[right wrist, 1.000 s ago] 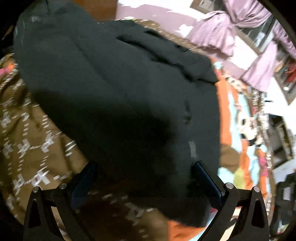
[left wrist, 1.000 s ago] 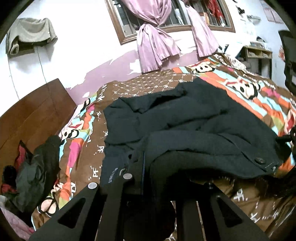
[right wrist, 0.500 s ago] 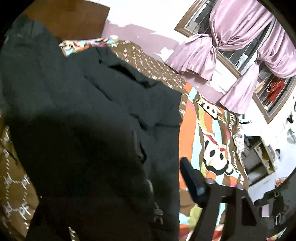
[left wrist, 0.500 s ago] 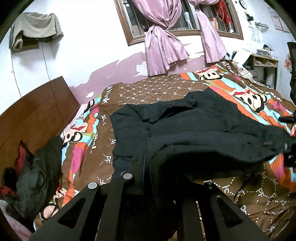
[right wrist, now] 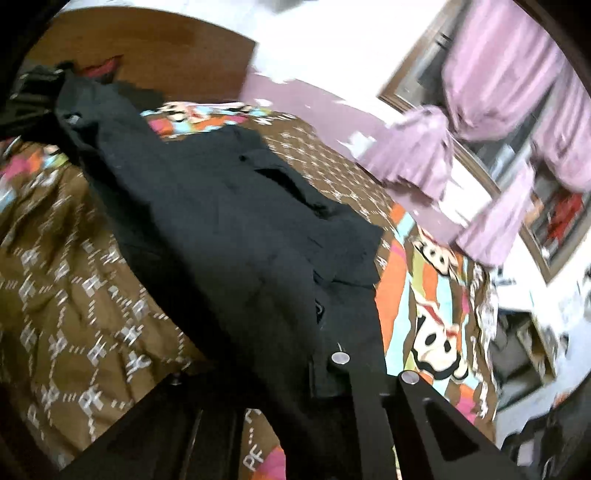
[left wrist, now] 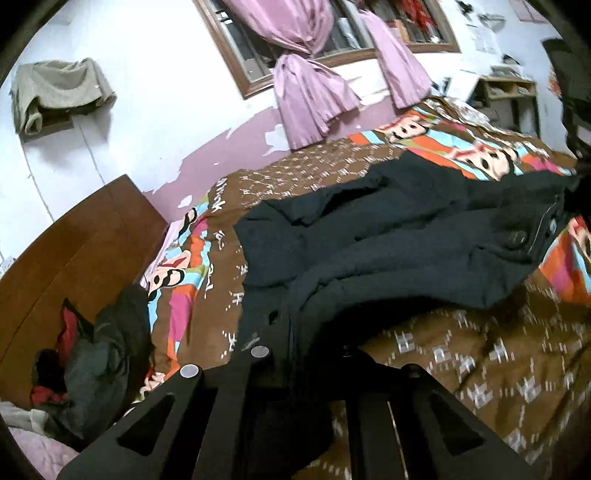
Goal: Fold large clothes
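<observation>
I have the coat (left wrist: pixel 406 236) by its near hem, spread over the bed (left wrist: pixel 480 369) with its collar end toward the window (left wrist: pixel 332 33); my left gripper (left wrist: pixel 295 354) is clamped nearly shut on a thick bunch of hem; my right gripper (right wrist: pixel 325 369) is closing, cloth already pinched between its jaws at the buttoned edge. Risks, as I judge them: the right bite looks shallow and could slip under the coat's weight; the heavy cloth sags between my two grips, so a fold toward the window may land crooked or bunched; the bulky left bite may drag extra layers along. Writing: the quilt shows "PF" repeated on its brown ground; lettering near the headboard (left wrist: pixel 74 240) and a small mark on the coat are too blurred to read.
</observation>
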`<state>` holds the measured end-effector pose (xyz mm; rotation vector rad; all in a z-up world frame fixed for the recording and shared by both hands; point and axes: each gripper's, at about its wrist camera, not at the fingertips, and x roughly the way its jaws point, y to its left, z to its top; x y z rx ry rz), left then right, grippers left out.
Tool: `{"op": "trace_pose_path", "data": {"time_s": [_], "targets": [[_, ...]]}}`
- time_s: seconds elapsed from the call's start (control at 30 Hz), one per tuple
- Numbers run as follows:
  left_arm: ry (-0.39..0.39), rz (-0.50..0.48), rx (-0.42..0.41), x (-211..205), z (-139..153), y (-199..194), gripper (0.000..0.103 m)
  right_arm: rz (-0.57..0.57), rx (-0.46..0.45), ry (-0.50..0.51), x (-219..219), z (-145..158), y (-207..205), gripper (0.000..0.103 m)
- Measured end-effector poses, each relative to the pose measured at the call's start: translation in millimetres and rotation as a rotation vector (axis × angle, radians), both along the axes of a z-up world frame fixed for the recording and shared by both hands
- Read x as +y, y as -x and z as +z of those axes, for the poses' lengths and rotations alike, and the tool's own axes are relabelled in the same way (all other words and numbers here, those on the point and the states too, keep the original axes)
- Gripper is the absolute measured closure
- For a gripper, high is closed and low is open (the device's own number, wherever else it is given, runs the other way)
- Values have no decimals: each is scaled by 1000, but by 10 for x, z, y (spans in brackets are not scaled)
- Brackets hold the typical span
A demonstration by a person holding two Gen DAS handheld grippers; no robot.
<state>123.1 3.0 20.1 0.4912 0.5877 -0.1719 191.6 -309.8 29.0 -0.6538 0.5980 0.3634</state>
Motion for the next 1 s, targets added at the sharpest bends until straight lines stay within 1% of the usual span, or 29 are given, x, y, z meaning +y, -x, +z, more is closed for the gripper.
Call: {"op": "trace_pose_path", "data": {"time_s": [0.07, 0.17, 0.23, 0.33, 0.47, 0.57, 0.63, 0.8, 0.9, 1.0], "targets": [[-11, -27, 16, 67, 15, 176, 98, 34, 16, -6, 0, 3, 141, 95], [-4, -59, 47, 151, 70, 374, 98, 88, 28, 12, 12, 55, 398, 95], [-5, -85, 54, 165, 109, 486, 98, 107, 23, 24, -1, 107, 517, 95], [-16, -124, 56, 133, 187, 600, 98, 94, 31, 4, -35, 244, 590, 95], [-17, -148, 70, 121, 333, 530, 98, 68, 2, -5, -9, 442, 503, 95], [-30, -142, 68, 98, 407, 260, 98, 49, -27, 2, 62, 533, 310, 95], [-52, -135, 41, 65, 423, 46, 98, 34, -36, 6, 103, 569, 134, 95], [-46, -101, 0, 25, 477, -515, 98, -31, -47, -17, 125, 641, -461, 95], [-86, -107, -28, -18, 480, -816, 98, -64, -43, -6, 130, 662, -830, 94], [-115, -105, -31, -34, 462, -1115, 98, -90, -28, -1, 143, 649, -1143, 93]]}}
